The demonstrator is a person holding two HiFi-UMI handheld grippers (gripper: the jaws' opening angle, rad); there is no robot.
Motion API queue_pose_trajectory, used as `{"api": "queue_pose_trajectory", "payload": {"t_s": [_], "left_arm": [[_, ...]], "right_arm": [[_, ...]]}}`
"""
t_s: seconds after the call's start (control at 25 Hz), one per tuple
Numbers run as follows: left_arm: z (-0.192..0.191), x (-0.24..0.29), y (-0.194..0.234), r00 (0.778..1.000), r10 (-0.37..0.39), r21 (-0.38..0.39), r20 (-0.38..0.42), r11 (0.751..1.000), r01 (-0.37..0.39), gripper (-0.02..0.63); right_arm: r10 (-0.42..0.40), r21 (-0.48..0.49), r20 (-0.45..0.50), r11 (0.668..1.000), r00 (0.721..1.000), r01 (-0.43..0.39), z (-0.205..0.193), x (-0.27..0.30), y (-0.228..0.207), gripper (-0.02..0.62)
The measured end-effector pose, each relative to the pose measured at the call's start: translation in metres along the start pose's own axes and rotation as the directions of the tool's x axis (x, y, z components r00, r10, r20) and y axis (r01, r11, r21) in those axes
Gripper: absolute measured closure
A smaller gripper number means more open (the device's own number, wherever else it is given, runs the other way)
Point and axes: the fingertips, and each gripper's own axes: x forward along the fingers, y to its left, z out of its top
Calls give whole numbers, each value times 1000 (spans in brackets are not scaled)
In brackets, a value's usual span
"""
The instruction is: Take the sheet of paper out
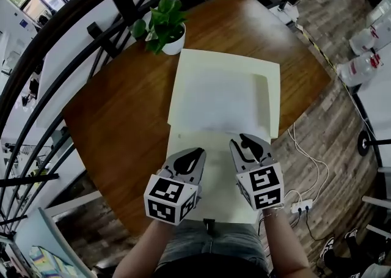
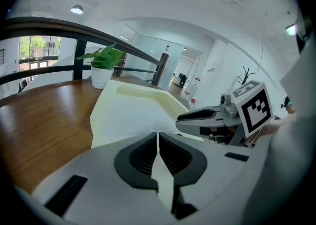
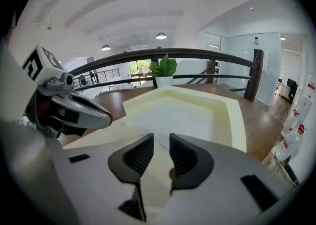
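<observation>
Lying in cream folder [image 1: 214,63], white sheet [image 1: 220,102], left gripper [image 1: 197,151] closed, right gripper [image 1: 243,141] narrowly apart

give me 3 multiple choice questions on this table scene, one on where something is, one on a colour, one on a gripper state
1. Where does the green leafy plant in a white pot stand?
A. on the brown wooden table, near its far edge
B. on a shelf
C. on a chair

2. What colour is the open paper folder under the white sheet of paper?
A. red
B. pale yellow
C. black

3. How do the jaws of the right gripper stand?
A. shut on the plant
B. shut on a pen
C. apart

Answers:
1 A: the head view shows the pot on the wood, just past the folder's far left corner.
2 B: the folder reads cream-yellow in all three views.
3 C: the right gripper view shows a clear gap between the jaws.
</observation>
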Motion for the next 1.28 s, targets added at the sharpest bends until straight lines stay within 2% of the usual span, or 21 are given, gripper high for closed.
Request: {"api": "queue_pose_trajectory", "payload": {"t_s": [0.36, 0.64, 0.88, 1.08, 1.28], "left_arm": [[-10, 13, -2, 1000, 7, -38, -25, 999, -8, 580], [-7, 19, 6, 1000, 11, -56, -20, 998, -12, 580], [-7, 21, 6, 1000, 16, -66, -19, 998, -17, 580], [-9, 22, 7, 1000, 19, -69, -24, 997, -20, 580], [-9, 23, 7, 999, 22, -69, -25, 997, -23, 580]], "right_arm": [[-28, -168, -118, 986, 993, 8, -22, 33, -11, 489], [-41, -309, -164, 951, 986, -12, -27, 46, -12, 489], [-13, -321, -189, 946, 982, -49, -30, 49, -11, 489], [22, -284, -196, 956, 980, -78, -33, 50, -7, 535], [45, -259, -195, 961, 980, -95, -33, 51, -7, 549]]}}
